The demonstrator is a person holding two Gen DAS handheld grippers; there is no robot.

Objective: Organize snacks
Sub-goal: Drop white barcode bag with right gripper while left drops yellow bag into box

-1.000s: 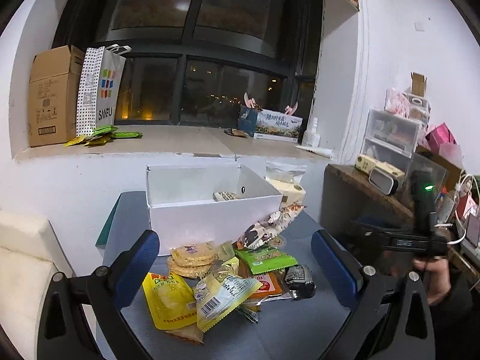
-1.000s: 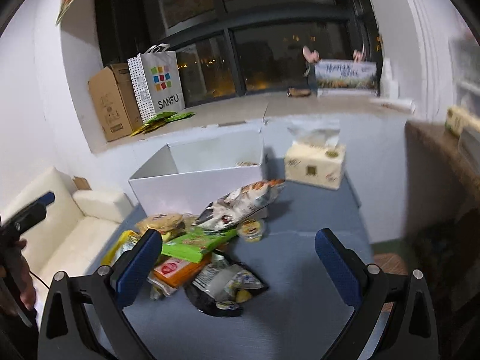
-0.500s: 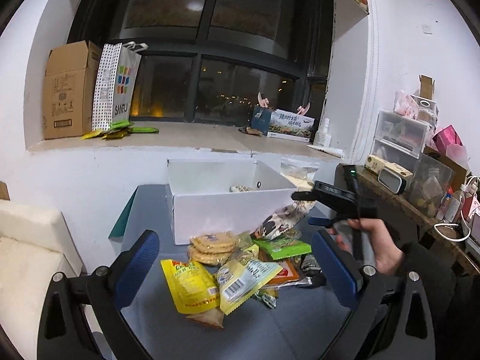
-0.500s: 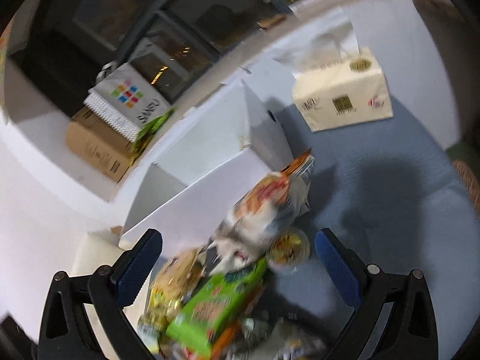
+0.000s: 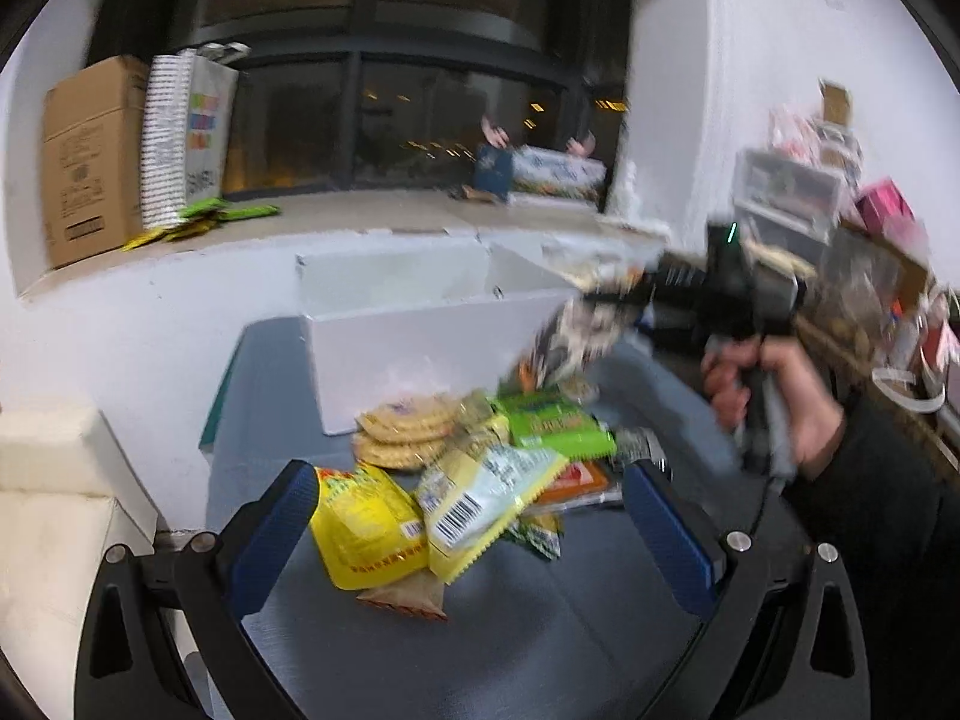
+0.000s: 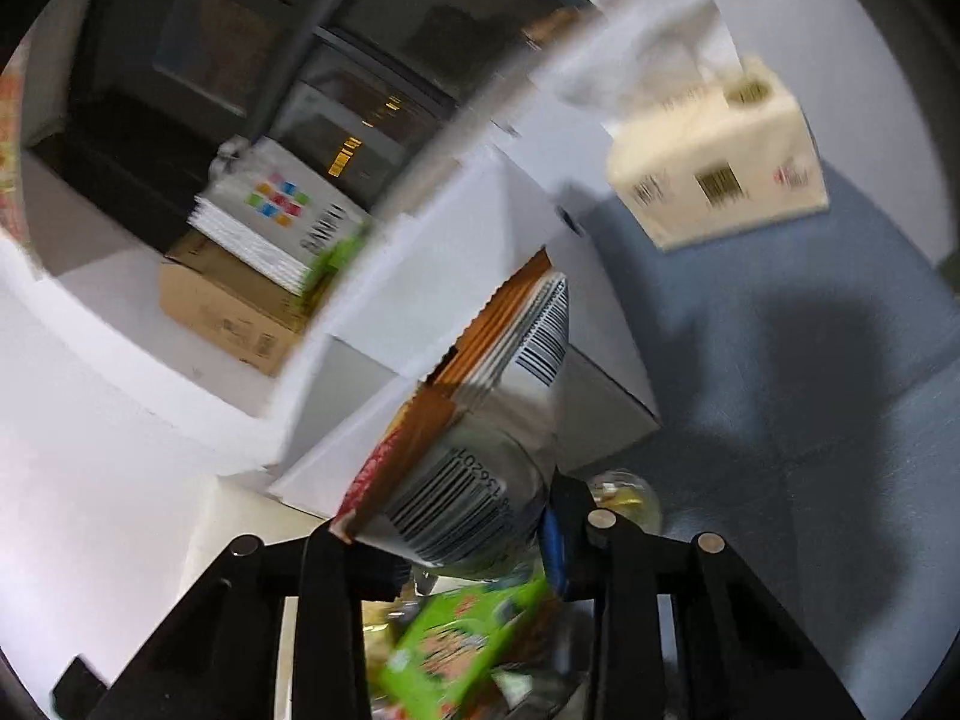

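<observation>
White open box (image 5: 420, 324) at the table's far edge, right gripper (image 6: 456, 540) just closed, clamped on a silver-and-orange barcoded snack bag (image 6: 480, 420) beside the box's front corner, digits blurred, left gripper (image 5: 468, 540) spread wide over yellow packets (image 5: 366, 528) before the box

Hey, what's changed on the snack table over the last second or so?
The right gripper swung in from the side to the snack pile and its jaws have just closed on the long silver snack bag, whose lower end now sits pinched between them, by the white box. The left gripper dipped slightly towards the pile, jaws open and empty. The yellow packet, green packet, round crackers and tissue pack stayed put.
</observation>
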